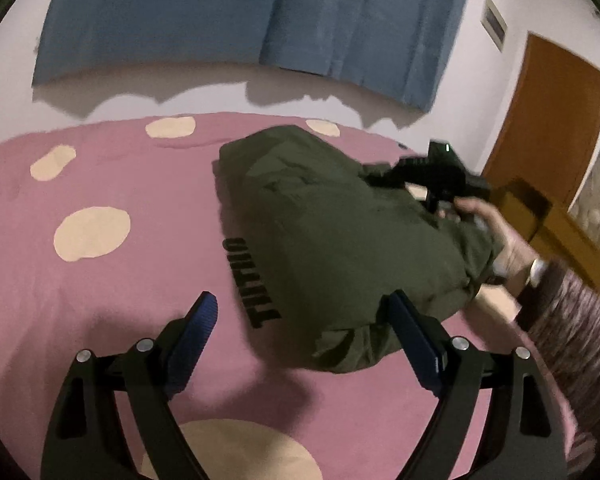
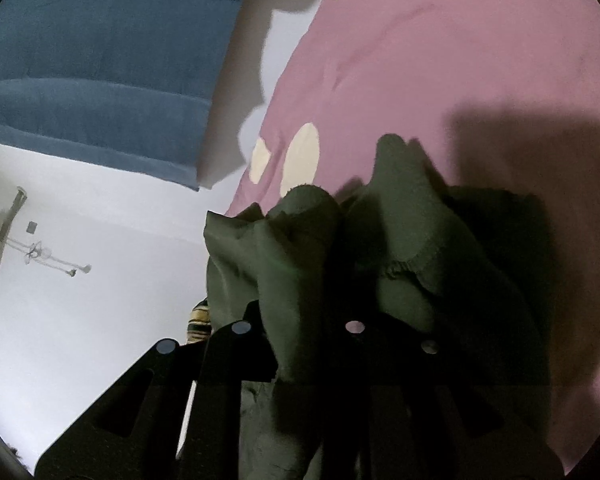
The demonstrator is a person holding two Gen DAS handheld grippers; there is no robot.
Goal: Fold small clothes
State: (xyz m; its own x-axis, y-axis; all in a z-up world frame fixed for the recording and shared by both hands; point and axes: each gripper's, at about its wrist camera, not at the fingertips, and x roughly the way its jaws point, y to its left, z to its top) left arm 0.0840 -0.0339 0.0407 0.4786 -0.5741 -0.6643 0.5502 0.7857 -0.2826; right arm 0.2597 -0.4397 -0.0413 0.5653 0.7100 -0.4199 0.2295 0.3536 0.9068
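A dark green garment with black lettering lies bunched on the pink sheet. My left gripper hovers open just before its near end, with the right pad beside the cloth's lower fold and nothing pinched. At the garment's far right side, a hand holds my right gripper. In the right wrist view the green garment is gathered up over and between the fingers. The right gripper is shut on it, its tips hidden by the fabric.
The pink sheet carries cream dots. A blue curtain hangs on the white wall behind the bed. A brown door and a wooden piece of furniture stand at the right. A knitted sleeve reaches in from there.
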